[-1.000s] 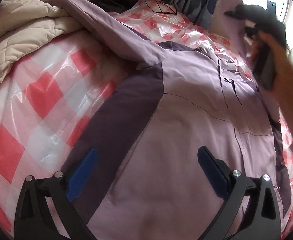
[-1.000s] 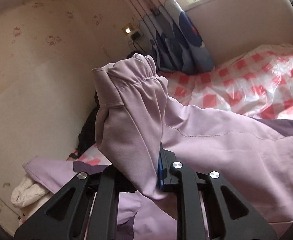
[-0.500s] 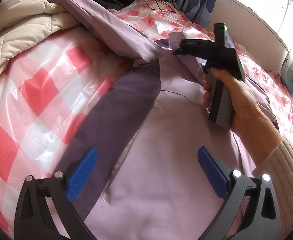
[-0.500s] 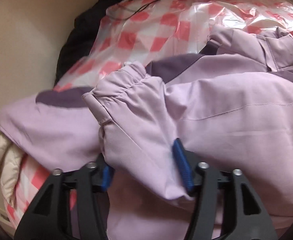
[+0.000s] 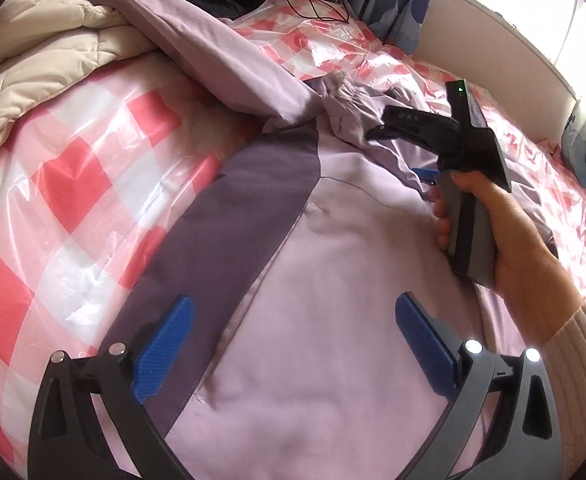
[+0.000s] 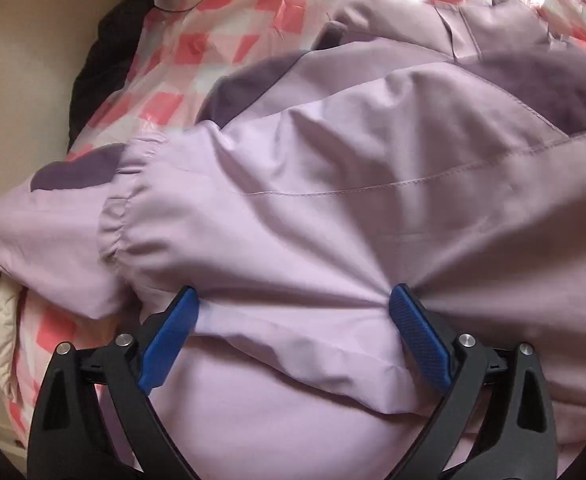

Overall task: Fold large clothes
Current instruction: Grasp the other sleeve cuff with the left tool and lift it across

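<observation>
Letting go is the step now. The right gripper is opening its blue jaws, and the soft sleeve with the gathered cuff lies loose between them, not pinched. The big light-purple jacket with dark purple panels is spread on the pink and white checked bed cover, and the sleeve lies folded across its chest. A good helper would lift the jaws straight up, so the cloth does not catch and come undone. The left gripper hangs wide open over the jacket's lower part, holding nothing.
</observation>
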Demonstrator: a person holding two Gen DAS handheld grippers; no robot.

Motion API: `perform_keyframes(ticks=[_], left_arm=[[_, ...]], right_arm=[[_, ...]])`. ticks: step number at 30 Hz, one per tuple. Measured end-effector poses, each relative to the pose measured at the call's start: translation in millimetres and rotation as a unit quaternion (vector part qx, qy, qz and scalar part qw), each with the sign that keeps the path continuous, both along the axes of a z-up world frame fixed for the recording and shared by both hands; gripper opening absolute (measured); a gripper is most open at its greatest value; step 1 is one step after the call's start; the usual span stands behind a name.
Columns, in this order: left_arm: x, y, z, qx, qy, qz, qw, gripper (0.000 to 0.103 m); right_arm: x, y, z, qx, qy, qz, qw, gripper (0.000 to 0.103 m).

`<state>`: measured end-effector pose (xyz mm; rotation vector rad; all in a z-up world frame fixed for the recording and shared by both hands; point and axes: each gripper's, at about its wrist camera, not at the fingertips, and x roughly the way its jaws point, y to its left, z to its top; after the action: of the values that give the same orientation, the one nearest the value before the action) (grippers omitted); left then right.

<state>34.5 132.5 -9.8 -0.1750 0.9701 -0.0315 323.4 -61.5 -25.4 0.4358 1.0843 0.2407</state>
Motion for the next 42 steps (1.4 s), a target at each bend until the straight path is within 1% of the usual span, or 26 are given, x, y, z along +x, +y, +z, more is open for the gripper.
perform_keyframes(ticks=[1, 2, 3, 4, 5, 6, 8, 10, 12, 14, 15, 17, 19, 20, 21, 23, 25, 26, 28, 29, 32, 36, 38, 40, 41, 42], left_arm=[[0.0, 1.2, 1.2, 0.002, -0.003, 0.002, 1.0000, 0.097], [-1.2, 4.2, 4.7, 0.002, -0.013, 0.007, 0.9999, 0.097], [-3.4, 7.6, 10.1, 0.006, -0.027, 0.014, 0.9995, 0.097], [-6.0, 10.4, 16.6, 0.015, -0.044, 0.021, 0.9987, 0.097], [-9.6, 14.9, 26.3, 0.028, -0.068, 0.030, 0.9968, 0.097], [-11.5, 17.3, 34.6, 0.036, -0.085, 0.037, 0.9950, 0.097], [-14.5, 29.2, 60.7, 0.040, -0.131, 0.051, 0.9893, 0.097], [-6.2, 41.6, 86.9, 0.041, -0.160, 0.061, 0.9844, 0.097], [21.8, 58.3, 121.5, 0.047, -0.164, 0.059, 0.9835, 0.097], [60.7, 81.4, 151.6, 0.058, -0.145, 0.075, 0.9849, 0.097], [79.9, 96.2, 162.7, 0.056, -0.133, 0.089, 0.9854, 0.097], [116.3, 131.9, 181.6, 0.047, -0.110, 0.135, 0.9835, 0.097], [145.1, 166.0, 195.8, 0.046, -0.097, 0.176, 0.9785, 0.097], [154.6, 178.9, 198.9, 0.033, -0.089, 0.185, 0.9782, 0.097], [166.1, 196.3, 199.0, 0.008, -0.077, 0.199, 0.9770, 0.097], [182.7, 228.2, 192.2, -0.041, -0.060, 0.240, 0.9681, 0.097], [195.3, 247.6, 181.0, -0.077, -0.043, 0.258, 0.9621, 0.097], [203.1, 257.2, 173.1, -0.103, -0.029, 0.263, 0.9589, 0.097], [211.9, 272.6, 160.2, -0.160, -0.017, 0.276, 0.9475, 0.097], [215.3, 276.9, 153.6, -0.174, -0.013, 0.288, 0.9416, 0.097], [225.2, 285.2, 141.9, -0.195, -0.009, 0.314, 0.9290, 0.097], [239.4, 290.0, 131.2, -0.212, -0.004, 0.333, 0.9188, 0.097], [240.1, 294.6, 127.7, -0.218, -0.008, 0.342, 0.9138, 0.097], [239.7, 297.6, 124.5, -0.226, -0.016, 0.356, 0.9067, 0.083], [238.0, 299.6, 122.7, -0.233, -0.018, 0.357, 0.9043, 0.060], [238.8, 302.0, 120.3, -0.246, -0.023, 0.347, 0.9045, 0.032]], right_arm=[[-6.2, -2.9, 11.3, 0.014, -0.006, -0.009, 1.000, 0.092], [-16.3, -4.4, 26.0, 0.040, -0.019, -0.007, 0.999, 0.092], [-29.9, -3.6, 42.3, 0.059, -0.033, 0.008, 0.998, 0.092], [-46.4, -3.4, 57.6, 0.062, -0.050, 0.022, 0.997, 0.092], [-74.8, -5.4, 76.3, 0.066, -0.076, 0.031, 0.994, 0.093], [-101.7, -9.9, 86.4, 0.075, -0.093, 0.033, 0.992, 0.095], [-165.2, -24.1, 92.8, 0.099, -0.104, 0.019, 0.989, 0.096], [-222.4, -38.4, 81.0, 0.122, -0.091, -0.012, 0.988, 0.096], [-260.2, -46.2, 68.6, 0.139, -0.073, -0.027, 0.987, 0.096], [-288.5, -54.3, 62.2, 0.143, -0.076, -0.042, 0.986, 0.096], [-293.6, -57.2, 56.8, 0.151, -0.073, -0.048, 0.985, 0.096], [-287.8, -60.7, 43.6, 0.173, -0.047, -0.058, 0.982, 0.096], [-286.1, -61.6, 40.4, 0.187, -0.051, -0.066, 0.979, 0.096], [-285.0, -59.1, 39.4, 0.189, -0.052, -0.060, 0.979, 0.096], [-286.9, -57.9, 41.5, 0.189, -0.051, -0.056, 0.979, 0.096], [-287.4, -58.9, 37.4, 0.195, -0.053, -0.057, 0.978, 0.096], [-286.6, -61.9, 34.1, 0.204, -0.048, -0.060, 0.976, 0.096], [-285.8, -63.0, 31.3, 0.209, -0.047, -0.062, 0.975, 0.096], [-285.2, -64.2, 30.1, 0.213, -0.045, -0.062, 0.974, 0.096], [-285.3, -64.3, 30.8, 0.213, -0.046, -0.061, 0.974, 0.096], [-285.0, -63.0, 30.6, 0.213, -0.046, -0.060, 0.974, 0.096], [-284.4, -63.7, 29.0, 0.214, -0.046, -0.061, 0.974, 0.096], [-284.6, -64.6, 29.1, 0.216, -0.047, -0.063, 0.973, 0.096], [-285.2, -65.5, 29.3, 0.220, -0.048, -0.065, 0.972, 0.096], [-285.5, -66.1, 29.6, 0.221, -0.049, -0.065, 0.972, 0.096], [-285.5, -66.8, 29.8, 0.223, -0.050, -0.065, 0.971, 0.096]])
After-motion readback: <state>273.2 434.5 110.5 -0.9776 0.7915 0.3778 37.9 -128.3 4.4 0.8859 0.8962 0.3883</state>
